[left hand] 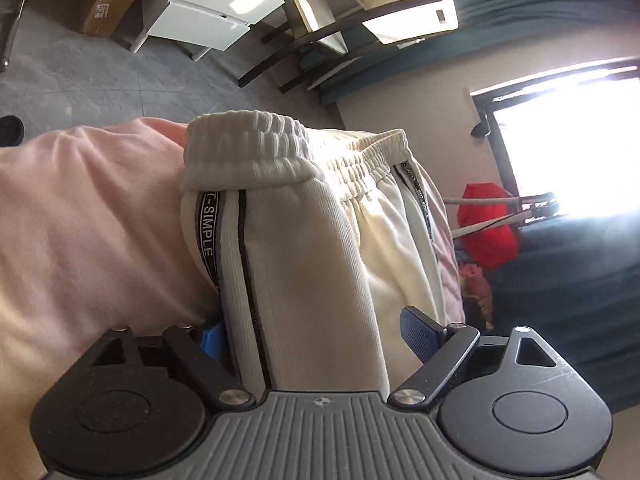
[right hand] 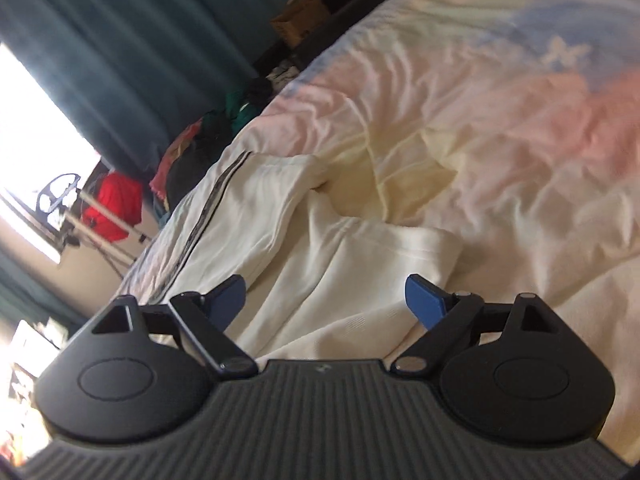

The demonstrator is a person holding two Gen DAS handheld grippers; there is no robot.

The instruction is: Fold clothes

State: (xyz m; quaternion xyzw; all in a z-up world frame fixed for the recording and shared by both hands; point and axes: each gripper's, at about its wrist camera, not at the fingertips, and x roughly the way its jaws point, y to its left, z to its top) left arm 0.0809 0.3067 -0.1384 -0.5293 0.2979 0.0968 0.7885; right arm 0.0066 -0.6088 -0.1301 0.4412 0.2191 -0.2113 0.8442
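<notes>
Left gripper [left hand: 316, 332] at the bottom of its frame: jaws spread wide, cream trousers [left hand: 304, 240] running up between them, side stripe [left hand: 244, 264] close against the left blue pad [left hand: 212, 338], right pad clear of the cloth. No squeeze visible, so read as open around the fabric rather than clamped. Trouser length climbing from the jaws toward frame centre, ending in the ribbed waistband [left hand: 256, 148] doubled over at the top. Pink bedding [left hand: 88, 216] to the left, window glare at the right edge.

Right gripper [right hand: 326, 300] likewise low in its frame, jaws apart and gripping nothing; blurred view. Pale trouser cloth [right hand: 320, 256] lying in loose folds just beyond and between the pads, striped edge [right hand: 208, 204] slanting up and left, a squared end at centre right. Pastel bedspread [right hand: 500, 120] filling the upper right.

Judged: garment's long axis almost straight ahead of the left jaws, diagonal to the right ones. Left hand nearer to a grip; only a closing needed there, while the right still needs an edge picked out.
</notes>
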